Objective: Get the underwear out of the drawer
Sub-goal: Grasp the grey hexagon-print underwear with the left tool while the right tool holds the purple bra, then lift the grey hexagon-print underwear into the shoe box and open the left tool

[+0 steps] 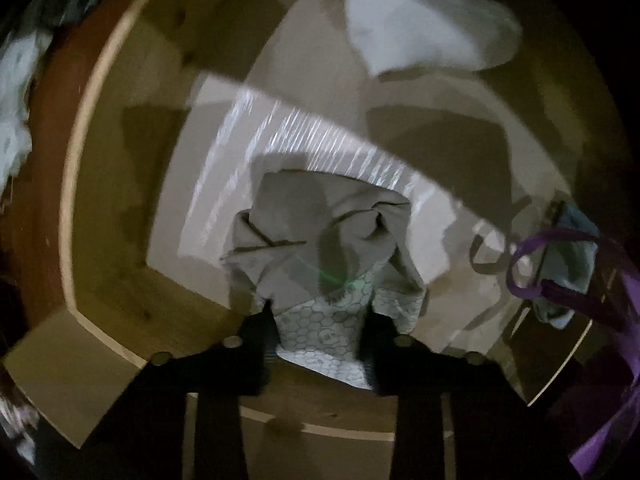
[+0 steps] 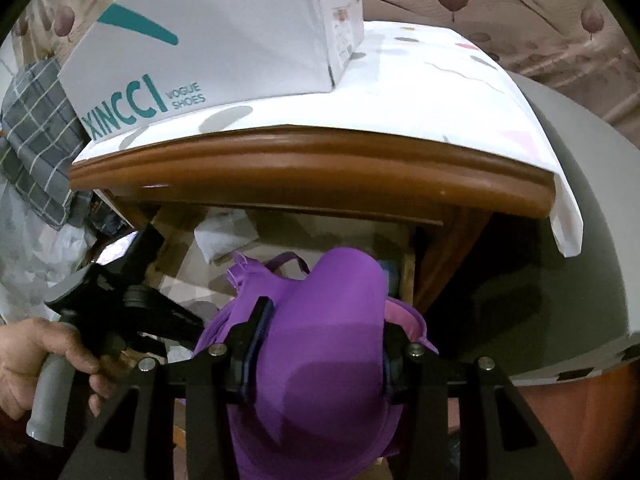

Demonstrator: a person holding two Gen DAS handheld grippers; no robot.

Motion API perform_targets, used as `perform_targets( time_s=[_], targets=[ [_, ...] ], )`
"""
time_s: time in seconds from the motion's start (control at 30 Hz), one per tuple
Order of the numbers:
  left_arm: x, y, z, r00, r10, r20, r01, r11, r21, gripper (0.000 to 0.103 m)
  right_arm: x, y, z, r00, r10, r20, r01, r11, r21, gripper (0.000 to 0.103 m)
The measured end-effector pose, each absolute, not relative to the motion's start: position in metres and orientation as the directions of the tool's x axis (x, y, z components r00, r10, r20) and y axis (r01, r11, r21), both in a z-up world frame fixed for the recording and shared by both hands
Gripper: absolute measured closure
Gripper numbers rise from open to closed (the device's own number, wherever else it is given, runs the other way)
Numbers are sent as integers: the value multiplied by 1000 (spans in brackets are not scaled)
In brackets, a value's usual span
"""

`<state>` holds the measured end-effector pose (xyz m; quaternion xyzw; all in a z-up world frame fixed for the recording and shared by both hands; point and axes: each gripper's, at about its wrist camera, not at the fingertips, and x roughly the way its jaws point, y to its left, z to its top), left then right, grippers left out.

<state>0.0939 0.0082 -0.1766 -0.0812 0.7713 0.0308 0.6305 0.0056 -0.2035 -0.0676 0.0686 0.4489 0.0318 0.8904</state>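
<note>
Wooden drawer (image 1: pixel 104 184) open under cloth-covered dresser top (image 2: pixel 420 92). Left gripper (image 1: pixel 320 332) pinches grey patterned underwear (image 1: pixel 320 248) inside drawer. Right gripper (image 2: pixel 320 344) clamps purple bra (image 2: pixel 320 360) above drawer; shoebox (image 2: pixel 224 40) on top.

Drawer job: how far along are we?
Done: drawer is open. In hand: right gripper is clamped on the purple bra, lifted at the drawer front; left gripper is shut on the grey underwear, low in the drawer. Left: white cloth.
</note>
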Motion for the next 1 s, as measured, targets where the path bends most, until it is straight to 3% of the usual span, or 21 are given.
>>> perform_targets(
  time_s=[0.23,0.5,0.77,1.0],
  targets=[
    [81,17,-146,-95,-121,-988,-115,987,-109,79,7,-200,-71,589,104,-801,2,991,131,58],
    [56,27,-73,99,-114,-988,10,993,-114,79,8,-199,-75,576,92,-812,8,993,118,58],
    [29,22,17,351,-83,-933,196,981,-13,79,9,-196,-80,560,83,-824,6,995,104,58],
    [3,32,105,494,-127,-860,300,953,32,79,11,-194,-83,550,81,-831,6,995,102,58]
  ],
)
